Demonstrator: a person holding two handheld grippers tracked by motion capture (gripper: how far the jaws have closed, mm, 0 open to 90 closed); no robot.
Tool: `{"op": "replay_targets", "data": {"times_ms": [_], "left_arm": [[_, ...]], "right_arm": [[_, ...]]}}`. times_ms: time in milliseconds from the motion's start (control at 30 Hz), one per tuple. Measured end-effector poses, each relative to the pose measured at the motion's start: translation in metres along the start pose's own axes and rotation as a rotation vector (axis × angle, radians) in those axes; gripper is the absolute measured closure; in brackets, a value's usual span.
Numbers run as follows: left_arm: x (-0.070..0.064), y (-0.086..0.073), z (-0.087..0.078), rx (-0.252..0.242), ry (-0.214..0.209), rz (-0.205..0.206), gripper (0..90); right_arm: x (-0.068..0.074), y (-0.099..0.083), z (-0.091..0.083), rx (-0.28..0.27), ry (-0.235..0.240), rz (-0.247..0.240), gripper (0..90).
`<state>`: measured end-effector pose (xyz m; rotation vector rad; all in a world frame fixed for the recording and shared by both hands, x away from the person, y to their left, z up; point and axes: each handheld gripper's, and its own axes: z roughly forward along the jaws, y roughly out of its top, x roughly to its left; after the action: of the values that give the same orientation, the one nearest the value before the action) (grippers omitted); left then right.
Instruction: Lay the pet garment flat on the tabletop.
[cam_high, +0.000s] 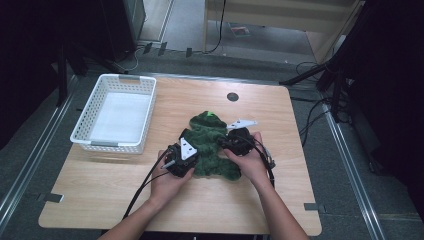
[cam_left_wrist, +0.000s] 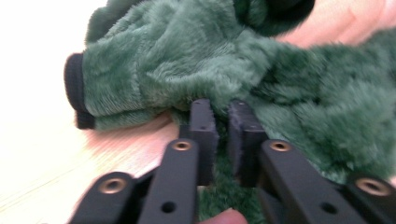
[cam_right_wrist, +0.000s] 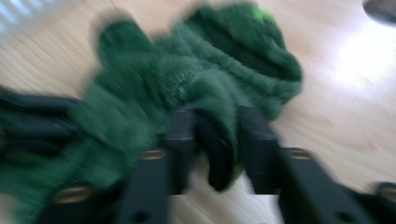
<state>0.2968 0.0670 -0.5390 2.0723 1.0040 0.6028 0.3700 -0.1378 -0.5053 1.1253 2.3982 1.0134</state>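
So we've got a fuzzy green garment (cam_high: 212, 145) lying crumpled on the wooden table (cam_high: 260, 200), a bit toward the person's side of the middle, and we'll use it as our reference for everything else. It has a dark cuff (cam_left_wrist: 74, 91) on one sleeve end and a small bright green patch (cam_high: 210, 114) at its far end.

The left gripper (cam_left_wrist: 223, 126) sits at the garment's left edge, held in the person's left hand (cam_high: 167, 182). In the left gripper view its jaws are nearly together with just a thin slot between them, tips pushed into the fleece; we see green pile in that slot, so we read it as pinching the fabric.

The right gripper (cam_right_wrist: 217, 140) is at the garment's right edge, in the right hand (cam_high: 250, 162). The right gripper view is blurry, but the jaws stand apart with a dark-edged fold of the garment sitting between them. We can't tell if they actually press on it.

Off to the left of the garment, well apart from it, there's a white plastic basket (cam_high: 82, 122) on the table. Beyond the garment, near the far edge, is a round dark grommet (cam_high: 232, 96).
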Motion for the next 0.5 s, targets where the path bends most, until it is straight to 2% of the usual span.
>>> {"op": "replay_targets", "data": {"times_ms": [33,67,133,200,233,300,333,400,433,467,500], "left_arm": [[-0.002,-0.001,0.001,0.010,-0.001,0.022,86.3],[-0.002,-0.002,0.001,0.020,0.000,0.041,86.3],[-0.001,-0.005,0.001,0.030,-0.007,0.049,87.8],[0.001,-0.008,0.001,0.031,-0.014,0.053,88.0],[0.002,-0.009,0.001,0.031,-0.021,0.048,87.8],[0.004,-0.009,0.000,0.033,-0.035,0.029,87.0],[0.005,-0.008,-0.001,0.032,-0.045,0.022,83.2],[0.006,-0.006,-0.004,0.004,-0.078,0.000,67.5],[0.011,-0.002,-0.010,-0.032,-0.108,-0.045,59.8],[0.011,-0.002,-0.010,-0.032,-0.108,-0.045,57.8],[0.014,0.000,-0.013,-0.052,-0.118,-0.050,57.6]], "right_arm": [[-0.004,-0.009,0.005,0.023,-0.025,-0.026,81.4],[-0.004,-0.009,0.005,0.023,-0.025,-0.026,81.4],[-0.010,-0.017,0.006,0.031,-0.048,-0.030,82.6],[-0.011,-0.018,0.005,0.028,-0.065,-0.038,83.0],[-0.014,-0.022,0.004,0.037,-0.087,-0.074,82.6],[-0.014,-0.023,0.004,0.040,-0.080,-0.091,80.9],[-0.016,-0.024,0.001,0.029,-0.046,-0.092,73.7],[-0.016,-0.022,-0.006,0.011,0.052,-0.091,51.7],[-0.016,-0.019,-0.016,-0.016,0.107,-0.090,47.1],[-0.017,-0.017,-0.021,-0.032,0.124,-0.084,47.2],[-0.018,-0.014,-0.027,-0.059,0.150,-0.071,50.1]]}}
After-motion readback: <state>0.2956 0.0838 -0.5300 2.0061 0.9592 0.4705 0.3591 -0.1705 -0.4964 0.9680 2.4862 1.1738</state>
